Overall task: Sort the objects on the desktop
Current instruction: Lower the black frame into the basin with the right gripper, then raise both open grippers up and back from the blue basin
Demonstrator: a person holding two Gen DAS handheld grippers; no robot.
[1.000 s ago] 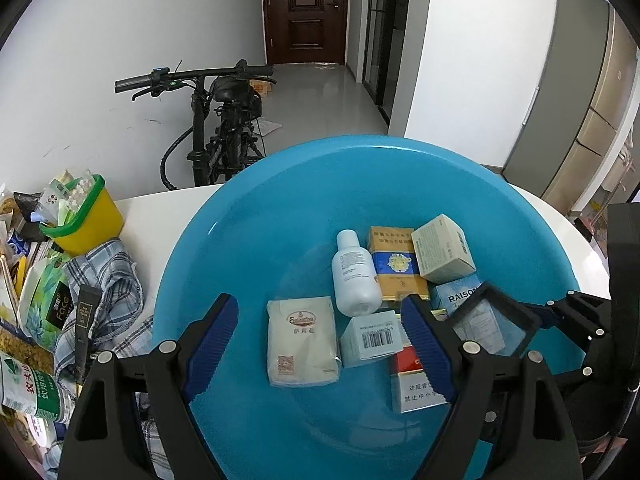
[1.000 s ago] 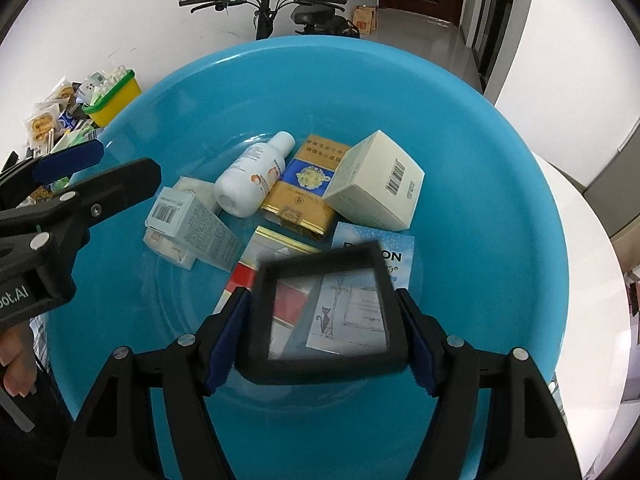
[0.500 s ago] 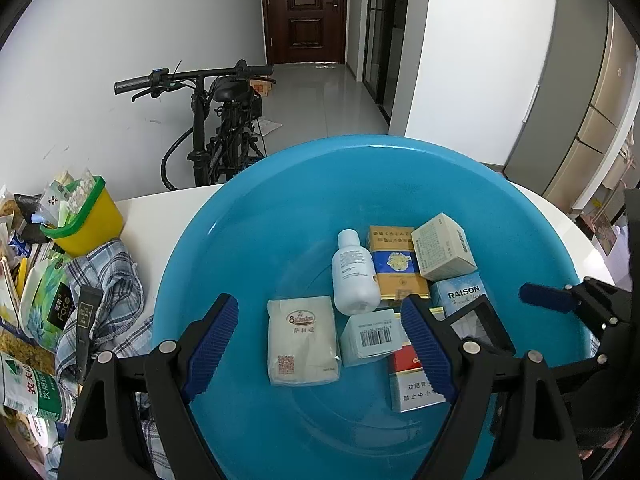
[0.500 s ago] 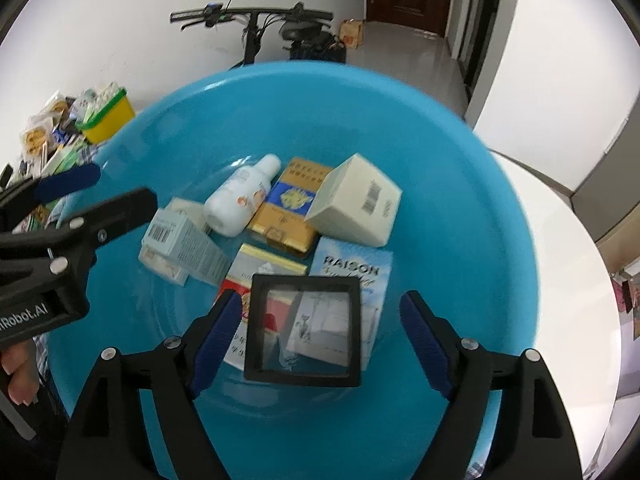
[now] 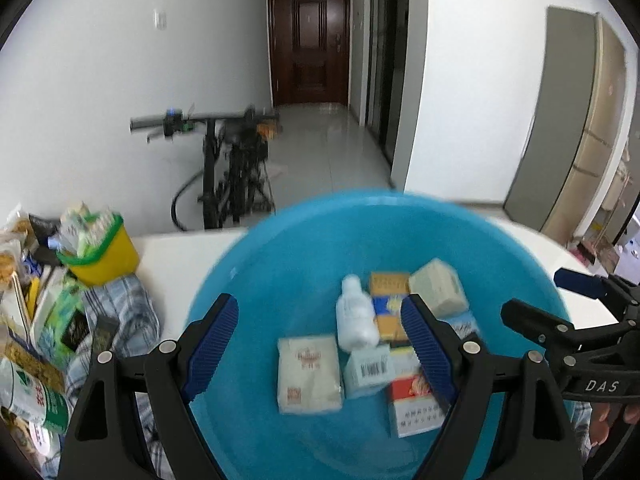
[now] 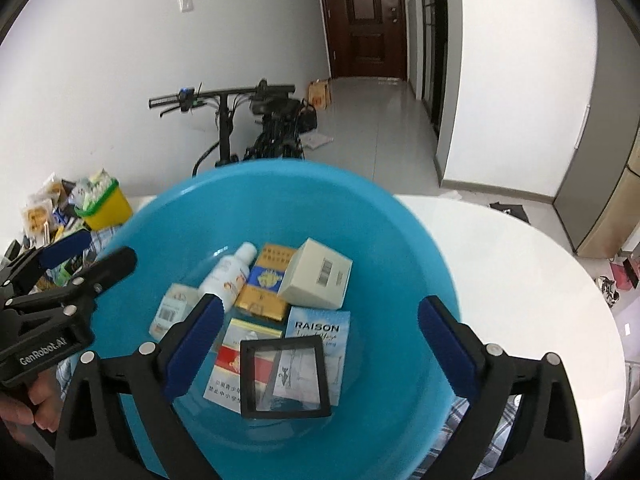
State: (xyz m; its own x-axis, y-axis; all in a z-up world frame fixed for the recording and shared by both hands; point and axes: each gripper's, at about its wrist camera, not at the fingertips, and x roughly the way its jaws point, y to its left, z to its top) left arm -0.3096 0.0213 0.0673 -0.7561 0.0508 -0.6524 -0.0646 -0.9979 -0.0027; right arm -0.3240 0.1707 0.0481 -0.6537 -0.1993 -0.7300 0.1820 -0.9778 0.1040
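The right gripper (image 6: 316, 344) hangs over the blue basin (image 6: 400, 248), its jaws opening, nothing between them; the black frame (image 6: 285, 374) lies on the packs inside. The left gripper's (image 5: 320, 344) jaws stand apart, empty.

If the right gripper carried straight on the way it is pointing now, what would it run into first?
Most likely the black-framed square case, lying in the blue basin on the cigarette packs. It sits between the right gripper's opening jaws, untouched by the pads. Depth is uncertain.
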